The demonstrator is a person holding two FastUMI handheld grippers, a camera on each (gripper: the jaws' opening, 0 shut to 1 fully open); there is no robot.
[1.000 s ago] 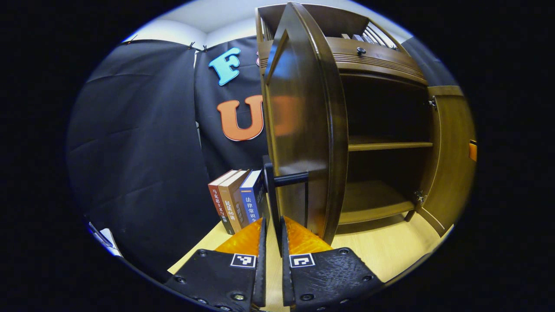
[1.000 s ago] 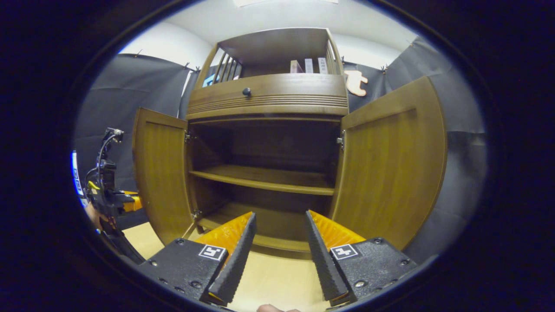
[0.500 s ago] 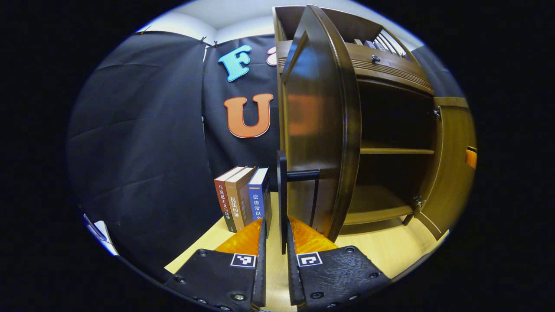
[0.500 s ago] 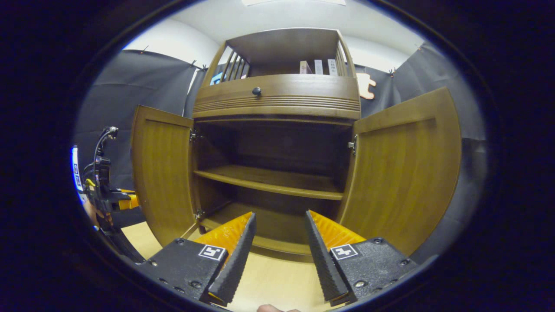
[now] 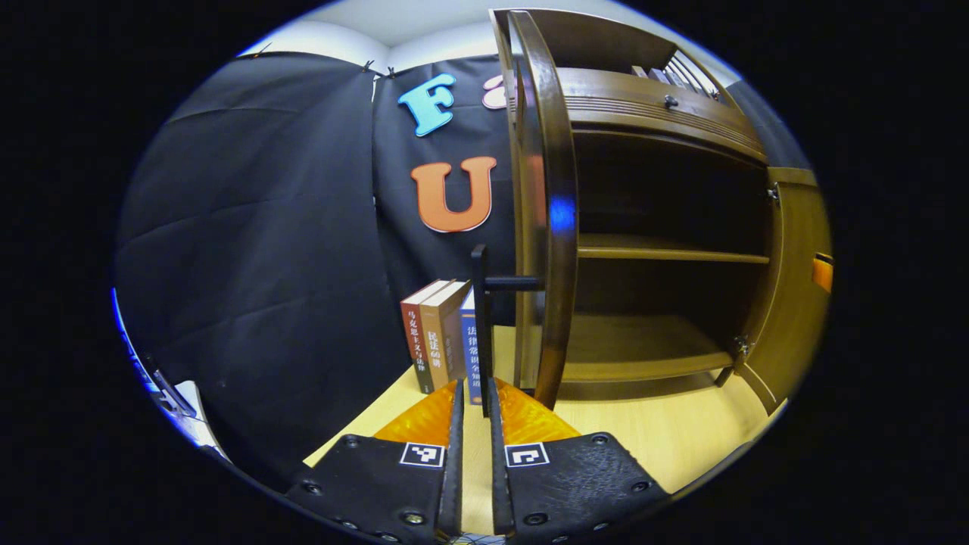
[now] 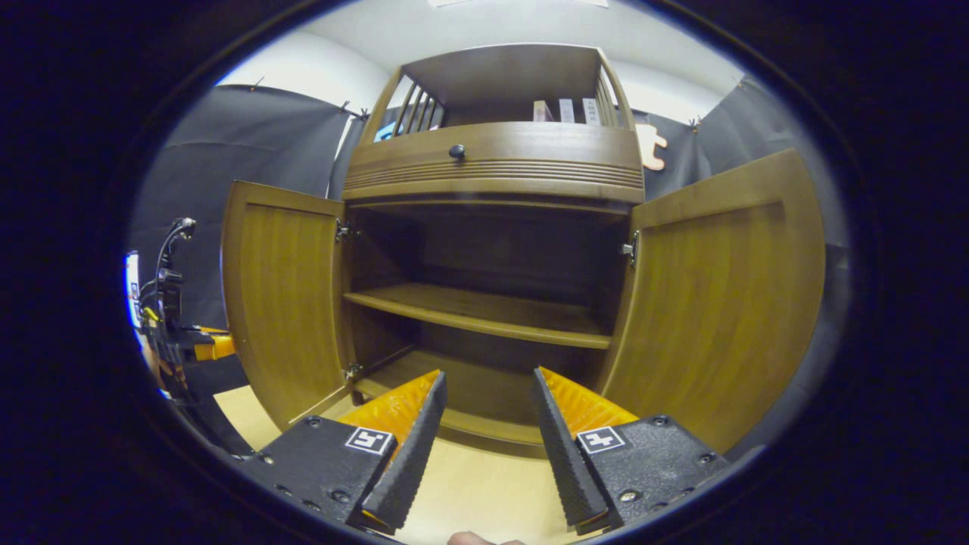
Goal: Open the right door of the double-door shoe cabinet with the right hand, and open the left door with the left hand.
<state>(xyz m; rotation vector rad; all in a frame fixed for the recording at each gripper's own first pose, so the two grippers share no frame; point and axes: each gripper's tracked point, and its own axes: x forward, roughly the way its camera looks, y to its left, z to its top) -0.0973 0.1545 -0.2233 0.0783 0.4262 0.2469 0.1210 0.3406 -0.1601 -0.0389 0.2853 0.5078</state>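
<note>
1. At the far left of the right gripper view, the left gripper (image 6: pixel 198 350) is held by a hand just outside the swung-open left door (image 6: pixel 284 299) of the brown wooden double-door shoe cabinet (image 6: pixel 496 163).
2. In the left gripper view, three upright paperback books (image 5: pixel 439 341) stand on the pale wooden floor (image 5: pixel 666 435) against the black cloth wall, just left of that door's edge.
3. The left gripper (image 5: pixel 473 390) has its fingers nearly together around the slim black bar handle (image 5: pixel 480 318) of the left door (image 5: pixel 541 219). The handle's vertical bar runs down into the narrow gap between them. Whether both fingers press on it, I cannot tell.
4. That door shows almost edge-on here, standing well out from the cabinet front.
5. Behind it the dark interior lies open, with a wooden middle shelf (image 5: pixel 670 253) and a bottom board.
6. In the right gripper view, the right gripper (image 6: pixel 484 397) hangs before the open cabinet, fingers spread wide apart and holding nothing, aimed at the lower compartment.
7. A drawer with a small dark round knob (image 6: pixel 456 151) tops the opening.
8. The right door (image 6: pixel 727 295) stands swung out wide at the right, its inner face showing.
</note>
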